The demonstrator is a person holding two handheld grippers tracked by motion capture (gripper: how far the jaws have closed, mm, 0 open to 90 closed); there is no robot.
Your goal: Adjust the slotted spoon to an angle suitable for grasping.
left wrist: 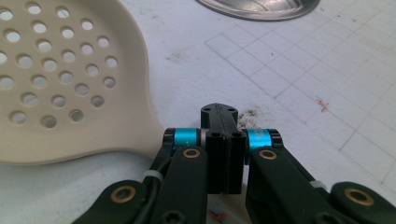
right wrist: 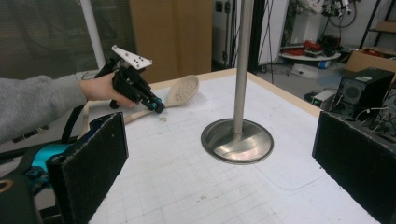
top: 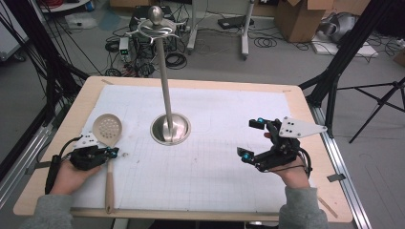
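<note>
Up top, the high view looks forward and down over the whole table (top: 296,95), both forearms entering at six o'clock. The left gripper view sits low and very close, skimming the white mat, with the slotted spoon (left wrist: 60,79) at ten o'clock and the stand's steel base (left wrist: 259,9) at twelve. The right gripper view rides farther back, facing across the table, the base (right wrist: 237,140) at center and the spoon (right wrist: 182,91) at eleven. All three views share the spoon and base.
</note>
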